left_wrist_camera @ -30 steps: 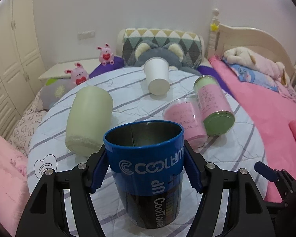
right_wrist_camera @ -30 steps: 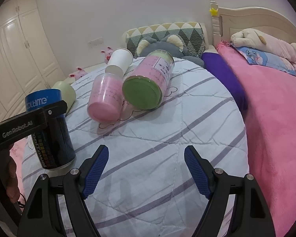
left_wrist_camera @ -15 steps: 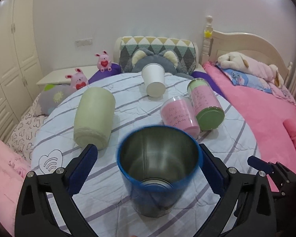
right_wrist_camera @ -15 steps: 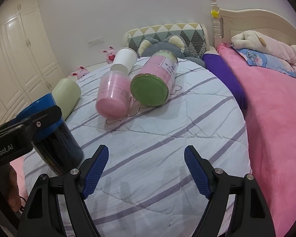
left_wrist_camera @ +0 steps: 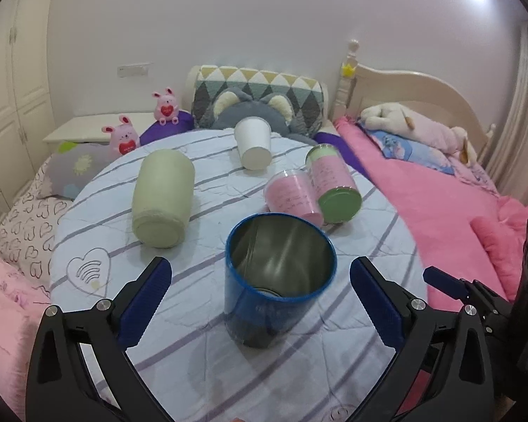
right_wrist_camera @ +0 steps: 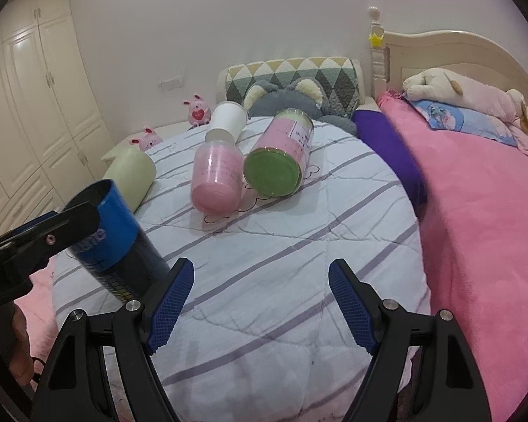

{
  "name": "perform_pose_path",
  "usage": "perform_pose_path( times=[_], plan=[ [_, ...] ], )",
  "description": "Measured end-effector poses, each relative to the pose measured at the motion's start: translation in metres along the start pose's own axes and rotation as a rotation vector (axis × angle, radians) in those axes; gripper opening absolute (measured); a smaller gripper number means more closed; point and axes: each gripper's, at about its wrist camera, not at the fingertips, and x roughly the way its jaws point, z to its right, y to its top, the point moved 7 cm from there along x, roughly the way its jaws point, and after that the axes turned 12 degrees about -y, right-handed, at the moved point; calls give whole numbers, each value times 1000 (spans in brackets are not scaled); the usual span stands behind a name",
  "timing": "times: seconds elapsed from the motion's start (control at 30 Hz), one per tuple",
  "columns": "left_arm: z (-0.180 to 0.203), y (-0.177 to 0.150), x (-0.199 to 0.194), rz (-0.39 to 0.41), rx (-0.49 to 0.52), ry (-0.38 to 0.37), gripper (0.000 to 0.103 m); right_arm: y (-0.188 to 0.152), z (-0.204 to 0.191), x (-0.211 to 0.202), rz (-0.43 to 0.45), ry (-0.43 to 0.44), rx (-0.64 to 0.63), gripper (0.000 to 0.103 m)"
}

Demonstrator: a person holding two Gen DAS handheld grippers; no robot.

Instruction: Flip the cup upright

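The left tool [left_wrist_camera: 260, 293] is spread wide and grips nothing; its two blue pads [left_wrist_camera: 146, 300] stand clear on either side of the blue cup [left_wrist_camera: 278, 281]. The blue cup stands mouth-up between the pads, touching neither, on the round desk [left_wrist_camera: 211, 362] under a white cloth with purple stripes; its bare metal interior is visible from above. Ahead and left of the left tool, a pale green cup [left_wrist_camera: 163, 197] lies on its side. Ahead and right, a pink jar [left_wrist_camera: 295, 198] and a green-lidded jar [left_wrist_camera: 332, 186] lie side by side, touching. Farther ahead, a white paper cup [left_wrist_camera: 252, 142] lies on its side. The right tool [right_wrist_camera: 260, 304] is likewise wide open and empty, above bare cloth; the blue cup [right_wrist_camera: 118, 242] sits to its left, near its left pad.
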Motion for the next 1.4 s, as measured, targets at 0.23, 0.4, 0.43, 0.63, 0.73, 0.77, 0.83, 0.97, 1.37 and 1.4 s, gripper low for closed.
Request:
perform_pose_path(
  times=[0.23,0.4,0.43,0.63,0.73,0.77,0.83,0.97,1.37,1.4],
  plan=[
    [-6,0,-40,46,43,60,103,2,-15,-30,50,-8,-22,80],
    [-17,-6,-63,55,45,84,103,2,-28,-51,83,-15,-37,80],
    [-20,-7,-66,53,40,90,103,2,-31,-56,93,-17,-39,80],
    [-33,-12,-88,57,44,113,103,0,-50,-78,144,-23,-50,80],
    [-39,-13,-99,65,37,111,103,-1,-58,-90,181,-20,-39,80],
    [-42,-14,-103,71,34,116,103,-2,-60,-93,193,-19,-36,80],
    [-44,-15,-109,82,36,116,103,-2,-65,-100,213,-21,-34,80],
    [-46,-14,-120,112,45,136,103,-1,-74,-112,245,-27,-52,80],
    [-29,-19,-131,128,111,173,103,-4,-76,-128,267,-27,-51,80],
    [-27,-19,-132,130,112,173,103,-4,-75,-128,266,-27,-51,80]
  ],
)
